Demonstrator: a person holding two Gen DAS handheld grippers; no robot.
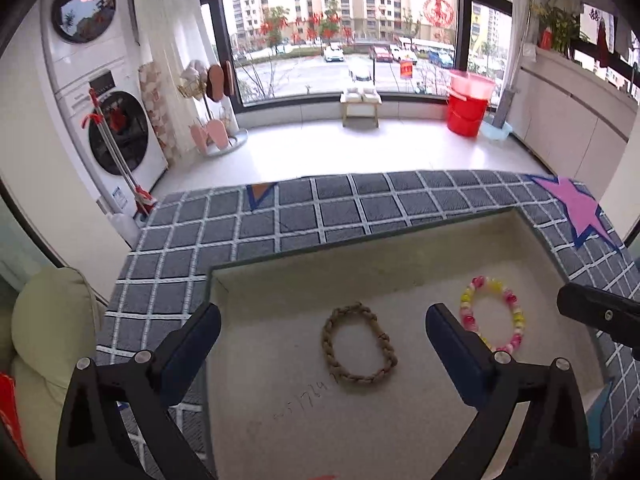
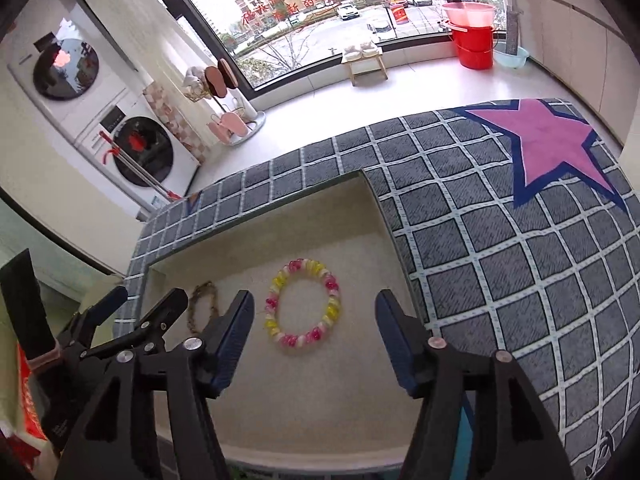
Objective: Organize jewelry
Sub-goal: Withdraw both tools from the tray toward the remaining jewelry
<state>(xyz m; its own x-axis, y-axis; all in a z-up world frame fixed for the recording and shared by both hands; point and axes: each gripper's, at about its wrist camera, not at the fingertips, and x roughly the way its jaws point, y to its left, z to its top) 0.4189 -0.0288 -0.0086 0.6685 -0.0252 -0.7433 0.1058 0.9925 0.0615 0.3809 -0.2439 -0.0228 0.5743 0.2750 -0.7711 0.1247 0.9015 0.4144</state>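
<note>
A shallow cream-lined tray (image 1: 280, 280) (image 2: 360, 216) rests on a grey checked cloth. Inside it lies a braided brown bracelet (image 1: 359, 344) (image 2: 203, 307), and to its right a pink, yellow and white beaded bracelet (image 1: 493, 313) (image 2: 304, 306). My left gripper (image 1: 323, 332) hangs open over the tray, the braided bracelet lying flat below the gap, untouched. My right gripper (image 2: 315, 320) is open above the beaded bracelet, which lies free on the tray floor. A tip of the right gripper (image 1: 596, 312) shows at the edge of the left wrist view; the left gripper (image 2: 132, 320) appears in the right wrist view.
The checked cloth (image 1: 280, 216) (image 2: 500, 240) carries a pink star (image 2: 548, 140) at the right. Beyond the table edge are a white floor, stacked washing machines (image 1: 104, 120), a slipper rack (image 1: 216, 132), a small stool (image 1: 360, 104) and red buckets (image 1: 468, 104) by the window.
</note>
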